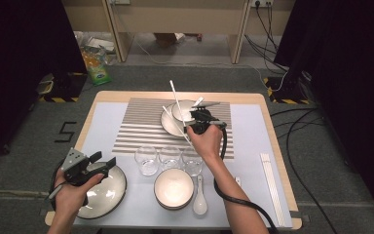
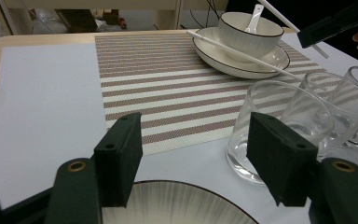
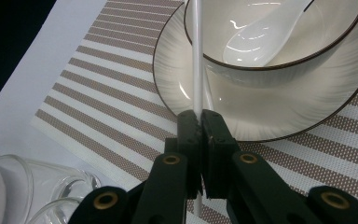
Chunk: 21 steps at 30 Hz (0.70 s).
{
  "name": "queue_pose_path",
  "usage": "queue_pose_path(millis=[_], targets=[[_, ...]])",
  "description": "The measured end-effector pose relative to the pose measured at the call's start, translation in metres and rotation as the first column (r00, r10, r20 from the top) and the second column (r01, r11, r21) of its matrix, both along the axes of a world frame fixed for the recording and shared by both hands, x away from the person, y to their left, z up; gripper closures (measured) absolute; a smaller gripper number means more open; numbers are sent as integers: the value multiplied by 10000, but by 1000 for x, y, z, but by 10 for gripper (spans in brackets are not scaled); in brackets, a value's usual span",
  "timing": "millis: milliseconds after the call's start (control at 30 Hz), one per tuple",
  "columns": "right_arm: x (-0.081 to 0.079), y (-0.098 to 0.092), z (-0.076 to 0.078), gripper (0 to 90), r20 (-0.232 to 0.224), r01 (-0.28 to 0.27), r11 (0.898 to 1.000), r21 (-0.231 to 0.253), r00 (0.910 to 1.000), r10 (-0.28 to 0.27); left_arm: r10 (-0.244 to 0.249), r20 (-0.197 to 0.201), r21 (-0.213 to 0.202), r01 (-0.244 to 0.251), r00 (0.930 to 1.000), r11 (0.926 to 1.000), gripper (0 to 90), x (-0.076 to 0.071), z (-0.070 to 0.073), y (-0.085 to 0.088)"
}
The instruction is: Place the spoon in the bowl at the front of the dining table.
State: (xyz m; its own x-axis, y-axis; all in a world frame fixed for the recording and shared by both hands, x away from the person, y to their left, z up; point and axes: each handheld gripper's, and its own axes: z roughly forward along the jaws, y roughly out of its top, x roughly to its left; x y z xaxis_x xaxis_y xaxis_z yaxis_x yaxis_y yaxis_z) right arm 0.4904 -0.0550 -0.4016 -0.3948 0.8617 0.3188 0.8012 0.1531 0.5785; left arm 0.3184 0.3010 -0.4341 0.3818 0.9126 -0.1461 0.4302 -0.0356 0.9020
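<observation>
My right gripper [image 1: 191, 122] [image 3: 200, 116] is shut on a white chopstick [image 1: 177, 100] [image 3: 196, 56] that slants up over a cream bowl [image 1: 182, 111] [image 3: 265, 74]. The bowl holds a white spoon [image 3: 256, 39] and stands on a plate [image 1: 168, 124] [image 3: 261, 114] on the striped placemat [image 1: 141, 126]. A second chopstick [image 1: 177, 126] [image 2: 242, 53] lies across that plate's rim. My left gripper [image 1: 103, 160] [image 2: 193, 140] is open with nothing between its jaws, hovering over the far edge of a ribbed plate [image 1: 112, 187] [image 2: 177, 205] at the front left.
Three clear glasses [image 1: 169, 157] [image 2: 265, 116] stand in a row in front of the placemat. A second bowl on a plate [image 1: 174, 188] sits at the front centre with a spoon [image 1: 199, 197] beside it. More white chopsticks [image 1: 271, 187] lie along the right edge.
</observation>
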Motion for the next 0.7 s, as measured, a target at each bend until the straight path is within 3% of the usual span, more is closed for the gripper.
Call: queue_pose_path(millis=[700], targets=[[0,2,-4,873,-94,-83,10000,-53,9999,83,17,-12,-23,-17,10000,10000,351,0,0,0]])
